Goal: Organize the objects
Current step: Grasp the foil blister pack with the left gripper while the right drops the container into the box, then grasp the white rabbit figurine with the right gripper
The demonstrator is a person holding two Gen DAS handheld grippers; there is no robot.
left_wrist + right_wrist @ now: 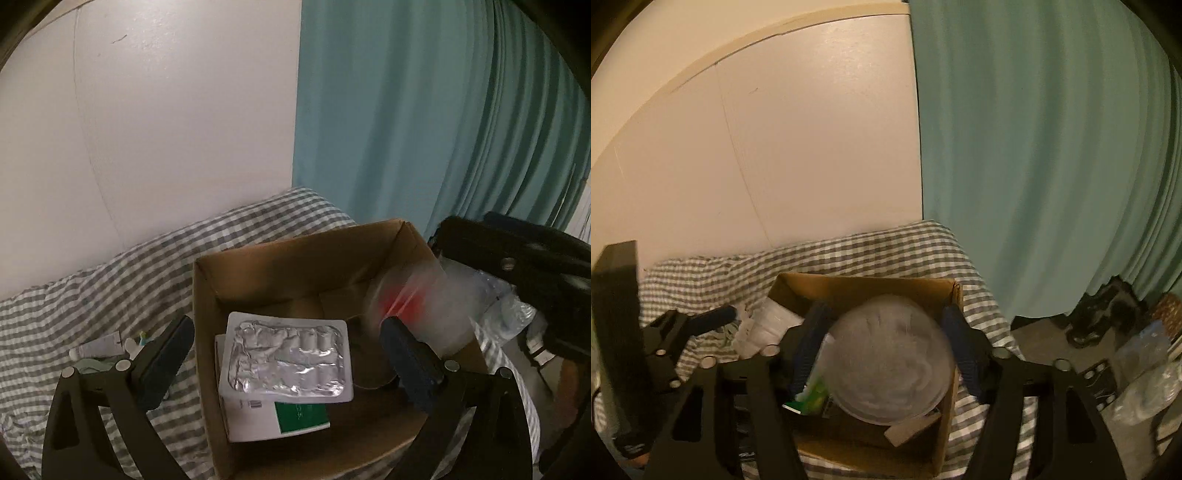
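While the right gripper [884, 345] hangs over the cardboard box [945, 435], its fingers [962, 354] stand spread on either side of a round translucent container [890, 363]; the blur hides whether the pads actually press its sides, so a firm hold cannot be told from a container just let go. The container sits low over the right part of the box, tilted, with a red smear of label showing in the left wrist view (motion blur there too). The left gripper [284, 360] stands wide apart and holds nothing, poised above the foil blister pack [286, 360] that lies on a white-and-green leaflet [291, 419] already inside the box.

To do this placement well, the container should probably go down into the free right half, clear of the blister pack, and be released only once its base rests on the box floor; the left gripper would do best to stay out of the way.

The box rests on a checked bedsheet [110, 280], with a small tube [98, 347] left outside on it.
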